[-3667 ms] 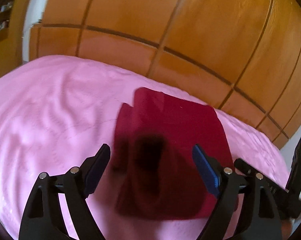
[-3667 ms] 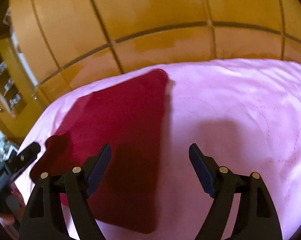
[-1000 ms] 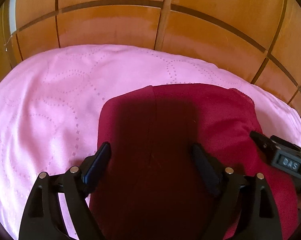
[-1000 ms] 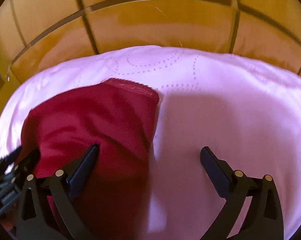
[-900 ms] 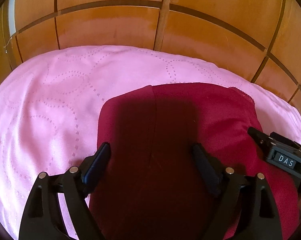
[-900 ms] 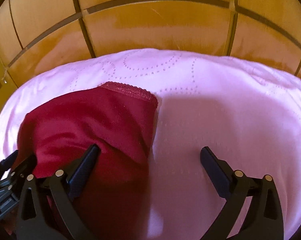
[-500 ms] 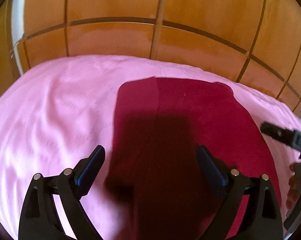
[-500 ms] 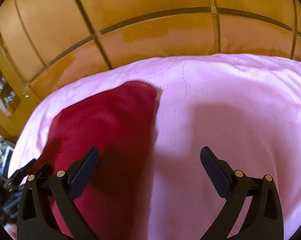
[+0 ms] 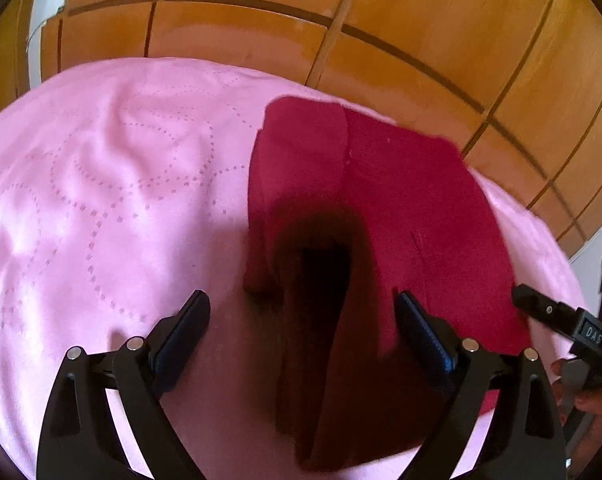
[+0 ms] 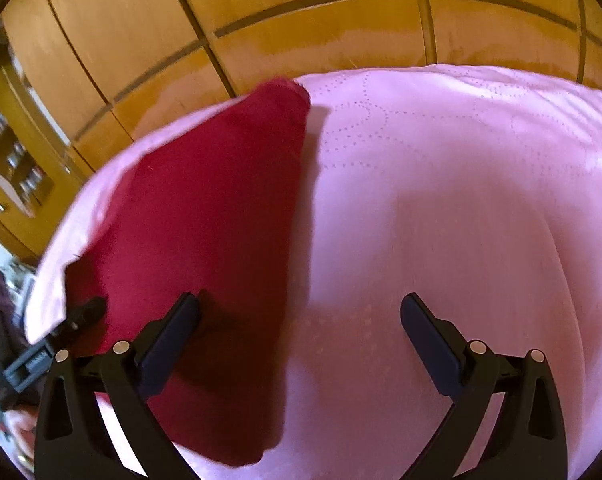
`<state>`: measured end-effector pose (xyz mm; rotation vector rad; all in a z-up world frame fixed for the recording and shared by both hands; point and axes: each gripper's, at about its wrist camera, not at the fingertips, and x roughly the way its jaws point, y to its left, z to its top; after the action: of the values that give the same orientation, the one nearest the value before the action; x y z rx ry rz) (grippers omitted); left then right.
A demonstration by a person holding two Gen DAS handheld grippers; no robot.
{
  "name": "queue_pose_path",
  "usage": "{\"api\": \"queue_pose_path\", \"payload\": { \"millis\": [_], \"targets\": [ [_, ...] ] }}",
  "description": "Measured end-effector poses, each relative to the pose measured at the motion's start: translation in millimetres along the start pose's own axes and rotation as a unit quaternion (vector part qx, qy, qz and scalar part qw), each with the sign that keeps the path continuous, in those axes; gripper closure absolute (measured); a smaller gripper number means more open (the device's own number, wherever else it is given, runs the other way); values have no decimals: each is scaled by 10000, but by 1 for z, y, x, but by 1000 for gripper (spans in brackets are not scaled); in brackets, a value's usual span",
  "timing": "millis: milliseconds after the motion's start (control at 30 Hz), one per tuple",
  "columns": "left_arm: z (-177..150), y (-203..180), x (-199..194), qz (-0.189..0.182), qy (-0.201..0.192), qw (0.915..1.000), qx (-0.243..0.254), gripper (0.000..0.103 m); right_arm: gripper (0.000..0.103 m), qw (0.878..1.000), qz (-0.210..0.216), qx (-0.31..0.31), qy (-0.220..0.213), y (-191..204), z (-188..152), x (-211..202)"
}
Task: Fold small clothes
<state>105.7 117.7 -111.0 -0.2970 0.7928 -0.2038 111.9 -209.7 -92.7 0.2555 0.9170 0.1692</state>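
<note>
A dark red garment (image 9: 385, 216) lies folded flat on the pink bedspread (image 9: 101, 184), with a narrower layer folded over along its left side. My left gripper (image 9: 303, 316) hovers open above its near left part, nothing between the jaws. In the right wrist view the same red garment (image 10: 205, 240) fills the left half. My right gripper (image 10: 301, 320) stands open over its right edge, left finger above the cloth and right finger above bare pink bedspread (image 10: 461, 200). Each gripper shows at the edge of the other's view.
Wooden wardrobe panels (image 9: 341, 20) rise right behind the bed's far edge. An open shelf with small items (image 10: 17, 160) stands at the far left in the right wrist view. A hand (image 9: 581, 408) holds the right gripper's handle.
Both grippers have drawn back and lifted away from the garment, so more of it and the bedspread shows. The left jaws have widened slightly. The garment lies still.
</note>
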Motion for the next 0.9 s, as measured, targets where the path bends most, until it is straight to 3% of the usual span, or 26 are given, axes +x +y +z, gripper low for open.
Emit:
{"api": "queue_pose_path", "payload": {
  "millis": [100,233,533,700,833,900],
  "targets": [
    [8,10,-11,-349,-128,9986,-372,10,4,9986,465,225,-51,-5,-1,-7],
    [31,19,-2,-547,9,9966,-620,10,16,9946,910,495,48,-10,8,-1],
    [46,36,43,-1035,793,9858,-1061,11,17,9871,1319,851,314,-7,33,24],
    [48,34,46,-1351,949,9816,-961,12,17,9793,1595,1083,611,-6,33,44],
    [53,26,56,-1336,1056,9820,-818,21,17,9767,1699,1156,614,-3,35,54],
    [57,21,62,-1342,1077,9818,-802,30,17,9774,1691,1114,615,1,38,60]
  ]
}}
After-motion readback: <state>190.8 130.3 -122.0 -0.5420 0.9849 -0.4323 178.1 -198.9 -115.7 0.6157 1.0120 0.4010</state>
